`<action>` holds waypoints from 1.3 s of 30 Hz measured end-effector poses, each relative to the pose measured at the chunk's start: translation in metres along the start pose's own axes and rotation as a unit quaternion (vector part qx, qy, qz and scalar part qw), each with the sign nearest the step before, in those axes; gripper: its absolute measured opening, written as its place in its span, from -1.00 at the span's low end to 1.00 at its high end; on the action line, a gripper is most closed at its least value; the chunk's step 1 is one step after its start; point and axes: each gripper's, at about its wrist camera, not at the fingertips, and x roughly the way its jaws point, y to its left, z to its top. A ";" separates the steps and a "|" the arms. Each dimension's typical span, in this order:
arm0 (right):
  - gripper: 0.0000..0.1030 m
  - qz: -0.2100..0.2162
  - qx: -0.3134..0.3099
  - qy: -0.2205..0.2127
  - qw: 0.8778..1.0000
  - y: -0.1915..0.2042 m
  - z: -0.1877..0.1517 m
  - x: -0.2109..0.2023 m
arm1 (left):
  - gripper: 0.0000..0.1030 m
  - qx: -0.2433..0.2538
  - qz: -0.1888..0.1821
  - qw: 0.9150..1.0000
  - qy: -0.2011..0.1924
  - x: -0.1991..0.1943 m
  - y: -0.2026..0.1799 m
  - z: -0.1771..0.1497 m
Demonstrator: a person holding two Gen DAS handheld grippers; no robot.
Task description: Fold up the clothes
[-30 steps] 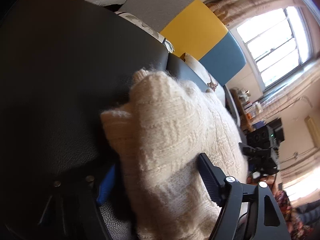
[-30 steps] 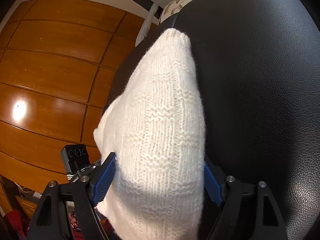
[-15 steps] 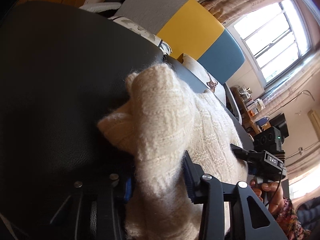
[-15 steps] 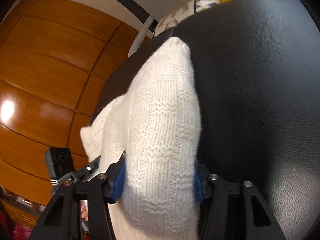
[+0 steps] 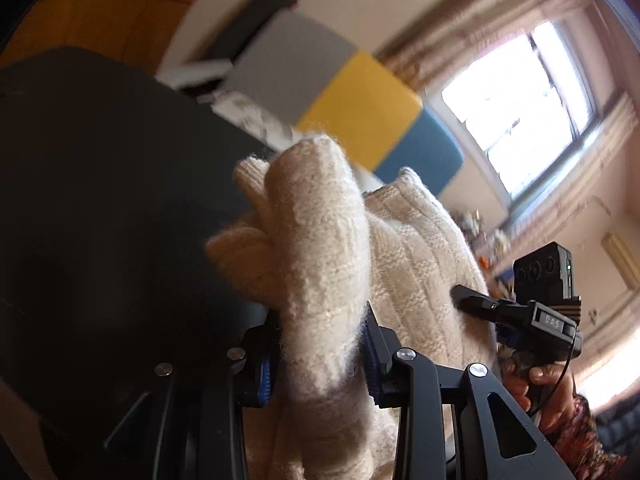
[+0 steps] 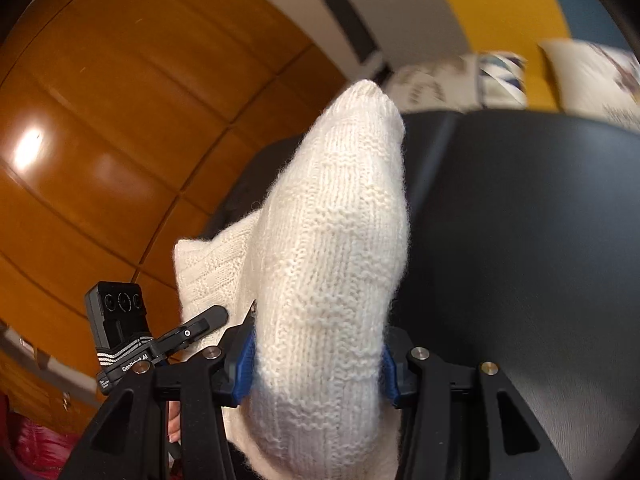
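A cream knitted sweater [image 5: 320,240] hangs between both grippers above a black leather surface [image 5: 100,200]. My left gripper [image 5: 316,356] is shut on a bunched fold of it, which stands up between the blue pads. My right gripper [image 6: 316,364] is shut on another bunched fold of the sweater [image 6: 332,240]. In the left wrist view the right gripper [image 5: 520,312] shows to the right against the sweater. In the right wrist view the left gripper [image 6: 188,332] shows at lower left.
A grey, yellow and blue cushioned backrest [image 5: 352,108] stands beyond the black surface. Patterned pillows [image 6: 460,80] lie at its far edge. A wooden panelled wall [image 6: 120,140] is to the left, a bright window [image 5: 520,100] to the right.
Both grippers have closed on the sweater and lifted it. The views have tilted upward, so more wall, window and backrest show. The two grippers have come closer together.
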 end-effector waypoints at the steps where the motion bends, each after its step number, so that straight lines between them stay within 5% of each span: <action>1: -0.05 0.004 -0.012 0.000 1.000 0.008 0.010 0.007 | -0.32 -0.002 0.010 1.000 -0.014 -0.007 0.003 0.007; 10: -0.05 0.035 -0.076 0.038 0.996 0.056 0.078 0.134 | -0.31 -0.061 0.128 0.985 -0.098 -0.031 0.076 0.069; 15: -0.05 0.045 -0.105 0.086 0.990 0.059 0.095 0.212 | -0.31 -0.105 0.182 0.973 -0.097 -0.017 0.137 0.083; 21: -0.05 0.033 -0.087 0.108 0.990 0.032 0.099 0.267 | -0.31 -0.129 0.203 0.967 -0.080 0.005 0.193 0.087; 28: 0.09 0.018 -0.090 0.112 0.990 -0.012 0.087 0.279 | 0.00 -0.099 0.205 0.970 -0.083 0.019 0.212 0.078; 33: 0.13 0.008 -0.080 0.101 0.992 -0.004 0.082 0.267 | 0.06 -0.119 0.195 0.969 -0.096 0.010 0.211 0.070; 39: -0.04 -0.091 -0.157 0.005 0.983 0.033 0.077 0.213 | 0.03 -0.116 0.216 0.958 -0.147 -0.037 0.184 0.050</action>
